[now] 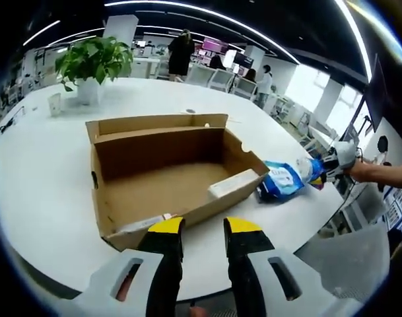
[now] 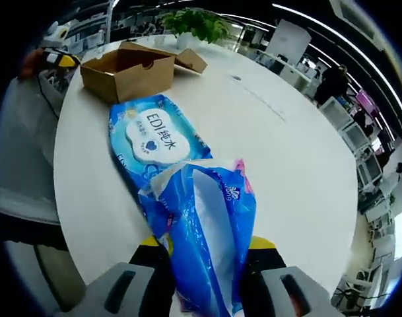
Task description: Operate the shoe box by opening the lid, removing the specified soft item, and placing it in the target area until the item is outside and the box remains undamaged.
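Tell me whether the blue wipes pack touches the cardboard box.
Cannot tell. In the left gripper view the blue wipes pack lies right by the cardboard box corner; the right gripper view shows no plain gap either.

L hand-held gripper (image 1: 204,228) open, R hand-held gripper (image 2: 207,246) clamped.

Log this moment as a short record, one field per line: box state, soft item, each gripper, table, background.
box: cardboard shoe box, lid open and folded back, inside looks empty
soft item: blue wipes pack, out of the box, lying on the table beside it
right gripper: right gripper shut on the pack's loose blue end
left gripper: left gripper open, holding nothing, near the box's front wall
table: white round table
background: potted plant at the table's far edge; office desks and people behind
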`<action>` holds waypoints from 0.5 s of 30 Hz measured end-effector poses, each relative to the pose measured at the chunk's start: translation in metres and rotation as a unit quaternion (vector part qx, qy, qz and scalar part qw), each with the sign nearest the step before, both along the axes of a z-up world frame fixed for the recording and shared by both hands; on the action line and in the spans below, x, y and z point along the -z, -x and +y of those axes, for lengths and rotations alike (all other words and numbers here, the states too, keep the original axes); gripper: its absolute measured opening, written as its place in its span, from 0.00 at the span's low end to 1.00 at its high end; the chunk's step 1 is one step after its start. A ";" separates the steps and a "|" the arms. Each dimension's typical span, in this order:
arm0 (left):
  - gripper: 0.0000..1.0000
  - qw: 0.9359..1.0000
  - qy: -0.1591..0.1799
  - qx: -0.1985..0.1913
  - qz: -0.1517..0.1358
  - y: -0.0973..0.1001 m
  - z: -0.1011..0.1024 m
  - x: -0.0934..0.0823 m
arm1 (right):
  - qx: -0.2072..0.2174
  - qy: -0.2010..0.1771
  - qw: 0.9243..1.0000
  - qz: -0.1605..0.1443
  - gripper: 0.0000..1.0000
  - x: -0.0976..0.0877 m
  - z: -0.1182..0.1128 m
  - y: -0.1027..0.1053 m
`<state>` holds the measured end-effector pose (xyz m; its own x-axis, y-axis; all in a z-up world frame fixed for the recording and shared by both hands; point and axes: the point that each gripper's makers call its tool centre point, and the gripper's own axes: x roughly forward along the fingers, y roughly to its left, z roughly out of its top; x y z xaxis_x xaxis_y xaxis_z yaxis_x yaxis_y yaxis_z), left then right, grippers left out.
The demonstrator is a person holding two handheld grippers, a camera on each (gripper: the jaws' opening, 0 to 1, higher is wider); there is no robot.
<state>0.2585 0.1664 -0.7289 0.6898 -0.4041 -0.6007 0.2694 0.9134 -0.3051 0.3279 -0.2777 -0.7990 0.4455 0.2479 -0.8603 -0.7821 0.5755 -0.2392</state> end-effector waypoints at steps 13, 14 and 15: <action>0.25 1.000 -0.002 -0.009 0.002 0.005 0.007 -0.003 | -0.113 0.088 0.989 0.026 0.39 0.015 -0.009 -0.005; 0.25 1.000 -0.004 -0.009 0.002 0.005 0.007 -0.003 | -0.121 0.096 0.988 0.028 0.39 0.017 -0.009 -0.005; 0.26 1.000 -0.003 -0.009 0.002 0.005 0.007 -0.003 | -0.124 0.097 0.987 0.028 0.39 0.019 -0.008 -0.006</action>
<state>0.2535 0.1736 -0.7260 0.6947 -0.3869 -0.6063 0.2507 0.9204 -0.3001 0.3339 -0.2854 -0.8179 0.3423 0.1723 -0.9237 -0.9082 0.3127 -0.2782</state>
